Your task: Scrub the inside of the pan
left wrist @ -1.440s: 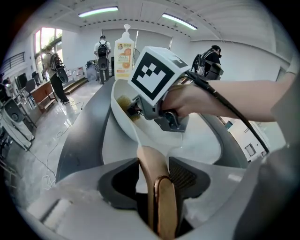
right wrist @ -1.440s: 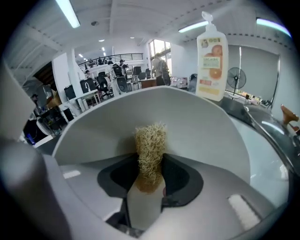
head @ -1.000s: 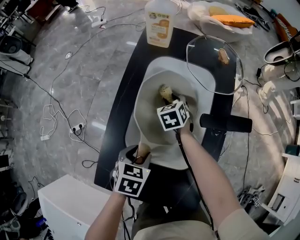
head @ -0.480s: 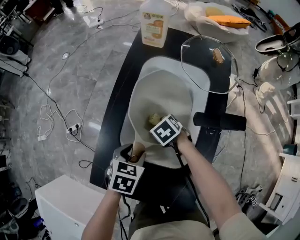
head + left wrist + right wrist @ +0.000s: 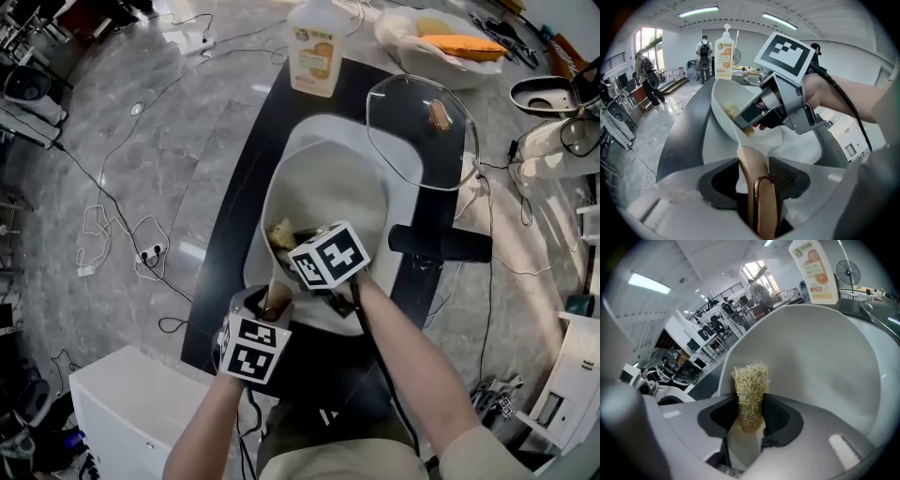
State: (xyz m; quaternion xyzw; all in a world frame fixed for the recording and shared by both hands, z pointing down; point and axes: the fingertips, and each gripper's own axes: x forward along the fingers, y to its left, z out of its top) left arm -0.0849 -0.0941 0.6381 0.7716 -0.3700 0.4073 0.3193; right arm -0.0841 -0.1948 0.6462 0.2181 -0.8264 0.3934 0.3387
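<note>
Here, a white pan (image 5: pixel 330 192) is held tilted over a black table (image 5: pixel 232 258) and marble floor (image 5: pixel 122 141), handle (image 5: pixel 751 161) clamped in left gripper (image 5: pixel 757 180), loofah (image 5: pixel 750 385) pinched in right gripper (image 5: pixel 750 418).

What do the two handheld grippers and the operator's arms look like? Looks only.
The left gripper and right gripper both have light grey bodies and dark pads; each carries a white cube with black square markers. A black cable runs along the right forearm. A beige sleeve covers the right upper arm.

Scrubber (image 5: pixel 279 231) inside pan (image 5: pixel 328 183); bottle (image 5: pixel 316 52), lid (image 5: pixel 422 122) behind.
</note>
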